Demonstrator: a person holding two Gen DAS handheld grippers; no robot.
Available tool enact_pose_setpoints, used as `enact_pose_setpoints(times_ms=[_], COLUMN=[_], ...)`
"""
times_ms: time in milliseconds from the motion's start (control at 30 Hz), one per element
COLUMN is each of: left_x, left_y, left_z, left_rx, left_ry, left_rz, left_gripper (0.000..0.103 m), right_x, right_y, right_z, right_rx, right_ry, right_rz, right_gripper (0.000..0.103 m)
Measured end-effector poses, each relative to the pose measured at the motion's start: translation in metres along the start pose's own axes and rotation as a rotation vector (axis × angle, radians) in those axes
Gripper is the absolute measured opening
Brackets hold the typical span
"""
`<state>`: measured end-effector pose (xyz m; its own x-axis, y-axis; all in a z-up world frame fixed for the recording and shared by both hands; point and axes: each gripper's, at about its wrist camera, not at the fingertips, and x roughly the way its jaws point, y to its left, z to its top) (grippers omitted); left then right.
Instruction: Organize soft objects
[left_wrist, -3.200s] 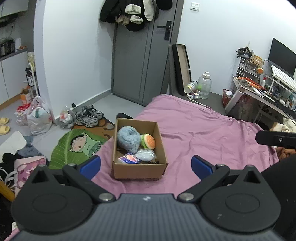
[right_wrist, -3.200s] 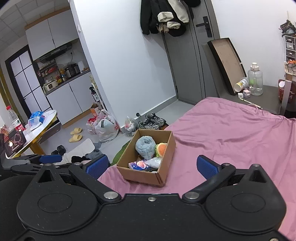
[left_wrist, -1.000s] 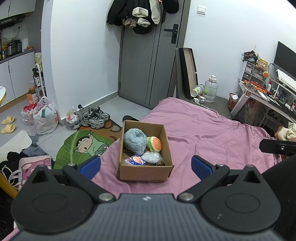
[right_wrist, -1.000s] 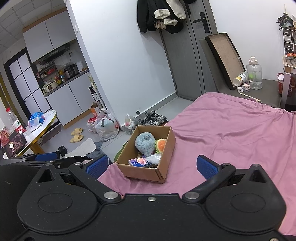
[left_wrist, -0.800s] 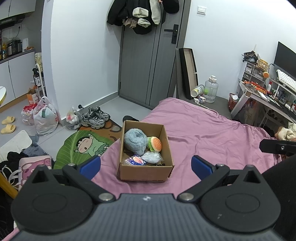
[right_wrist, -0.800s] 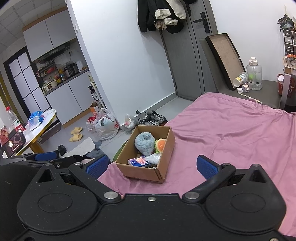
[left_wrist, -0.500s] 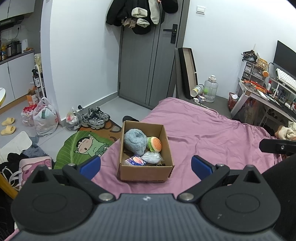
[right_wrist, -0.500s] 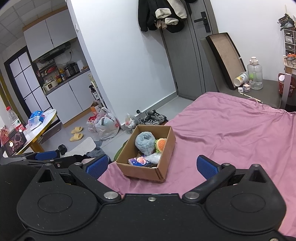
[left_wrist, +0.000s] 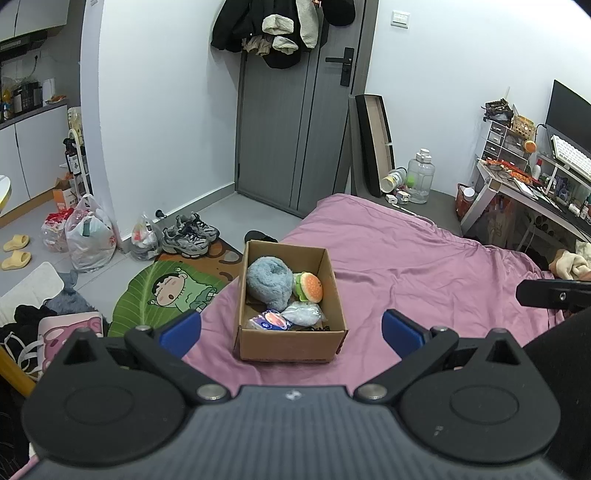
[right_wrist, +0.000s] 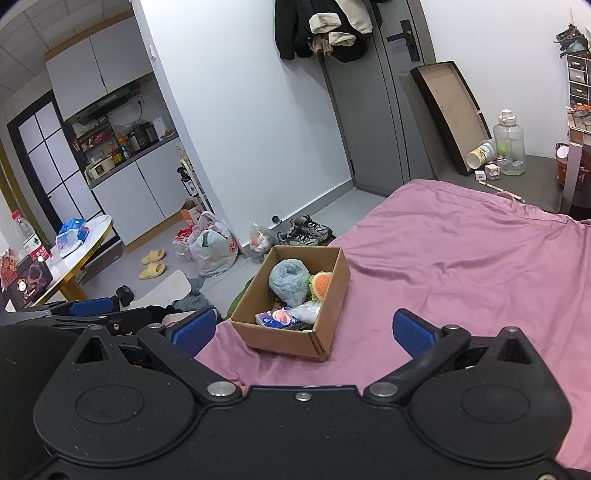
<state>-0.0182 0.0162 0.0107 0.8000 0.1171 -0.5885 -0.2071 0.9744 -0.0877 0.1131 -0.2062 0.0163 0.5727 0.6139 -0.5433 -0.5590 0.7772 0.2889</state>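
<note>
A brown cardboard box (left_wrist: 291, 345) sits on the pink bed sheet (left_wrist: 424, 266) near the bed's left corner. It holds a blue fluffy roll (left_wrist: 269, 282), a burger plush (left_wrist: 312, 287), a blue tissue pack (left_wrist: 267, 321) and a pale bagged item (left_wrist: 303, 314). My left gripper (left_wrist: 291, 332) is open and empty, held back from the box. My right gripper (right_wrist: 304, 330) is open and empty, also short of the box (right_wrist: 291, 338). The left gripper's fingers (right_wrist: 88, 308) show at the right wrist view's left edge.
A green cartoon rug (left_wrist: 166, 291), sneakers (left_wrist: 190, 236) and plastic bags (left_wrist: 88, 236) lie on the floor left of the bed. A grey door (left_wrist: 291, 122) is behind. A desk (left_wrist: 535, 192) stands at the right, a round table (right_wrist: 62, 251) at the far left.
Over three seconds both grippers drew back and rose slightly from the box. In the last second almost nothing moved. Both grippers stay open and empty.
</note>
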Motion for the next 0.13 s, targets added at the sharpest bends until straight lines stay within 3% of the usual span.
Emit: enact_pose_setpoints(times_ms=[133], left_x=[0.0003], left_y=[-0.0008], left_z=[-0.0002], left_rx=[0.0], left_ry=[0.0], left_rz=[0.001], left_gripper=[0.103], right_x=[0.0008], right_y=[0.0], right_z=[0.0005], right_rx=[0.001], right_ry=[0.003], right_rz=[-0.002], right_gripper=[0.103])
